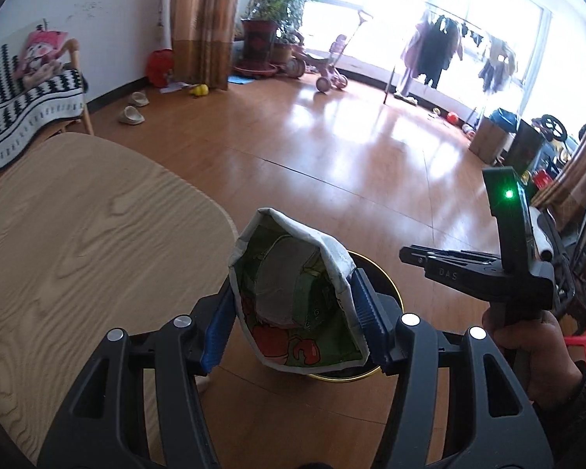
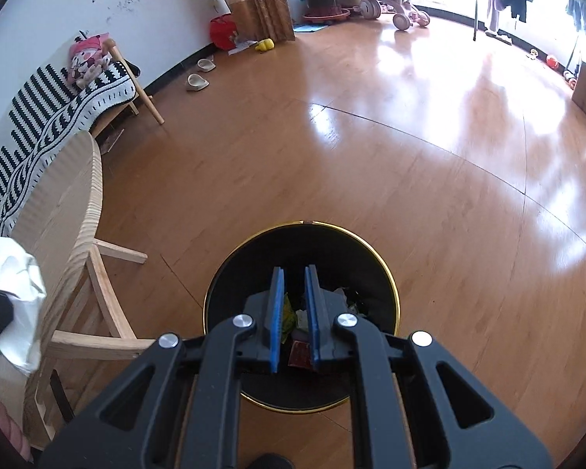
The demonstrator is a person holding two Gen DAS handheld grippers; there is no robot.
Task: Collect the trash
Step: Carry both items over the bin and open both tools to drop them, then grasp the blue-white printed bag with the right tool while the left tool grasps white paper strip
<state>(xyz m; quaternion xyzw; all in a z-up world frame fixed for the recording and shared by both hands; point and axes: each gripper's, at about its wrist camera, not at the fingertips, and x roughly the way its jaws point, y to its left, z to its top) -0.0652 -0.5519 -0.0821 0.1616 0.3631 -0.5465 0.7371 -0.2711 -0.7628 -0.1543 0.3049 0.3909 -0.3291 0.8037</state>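
My left gripper (image 1: 293, 320) is shut on a crumpled green and white paper carton (image 1: 293, 305), held above a black bin with a gold rim (image 1: 386, 285) on the floor. The carton also shows at the left edge of the right wrist view (image 2: 15, 297). My right gripper (image 2: 295, 312) hangs over the bin's mouth (image 2: 371, 250), its blue pads slightly apart with nothing between them. Trash (image 2: 297, 348) lies at the bottom of the bin. The right gripper's body also shows in the left wrist view (image 1: 488, 269), to the right of the carton.
A light wooden table (image 1: 78, 242) stands to the left of the bin, its edge and legs in the right wrist view (image 2: 82, 211). A bench with a black-and-white blanket (image 2: 58, 109) lines the wall. Slippers (image 2: 197, 82), a tricycle (image 1: 328, 66) and a clothes rack (image 1: 441, 47) stand farther off.
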